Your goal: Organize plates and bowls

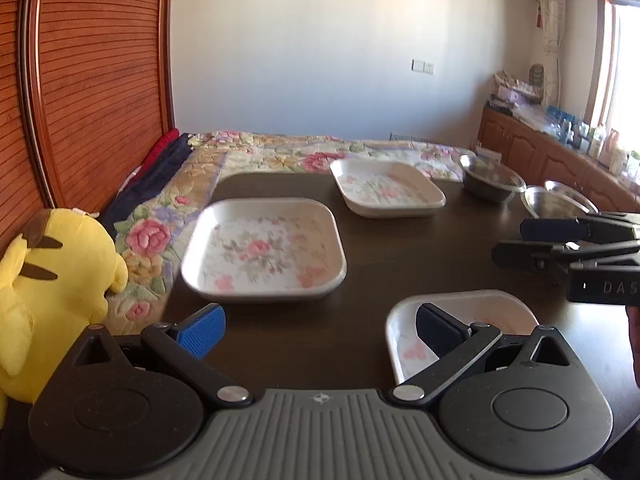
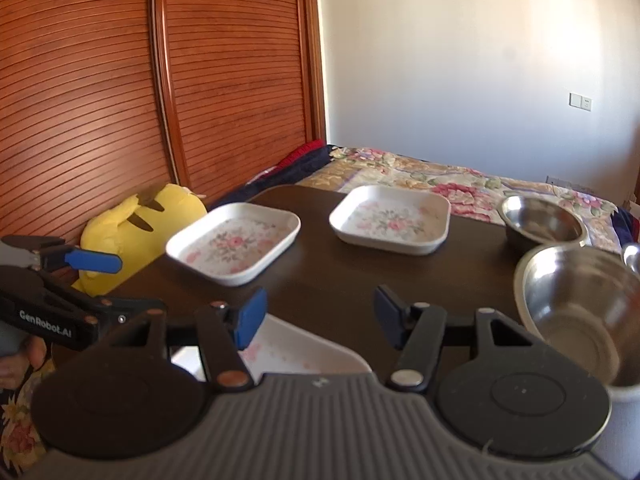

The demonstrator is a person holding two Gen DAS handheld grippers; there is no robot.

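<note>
Grippers: left gripper [image 1: 320, 330] and right gripper [image 2: 320, 316] both spread, empty.
Risk: near plate [image 1: 404, 344], under them, could skid off the table [image 1: 400, 256].

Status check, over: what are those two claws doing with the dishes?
Left gripper and right gripper open, empty. Three floral plates, steel bowls unstacked. Path clear.

A dark wooden table [image 1: 384, 248] carries three square white plates with pink flower prints: one [image 1: 264, 250] ahead of the left tongs' blue pad, one [image 1: 386, 188] farther off toward the far edge, one [image 1: 404, 344] close under the tongs. Two steel bowls [image 2: 542, 220] [image 2: 576, 312] sit right of the right tongs; a third bowl's rim [image 2: 632, 256] shows at the frame's edge.
</note>
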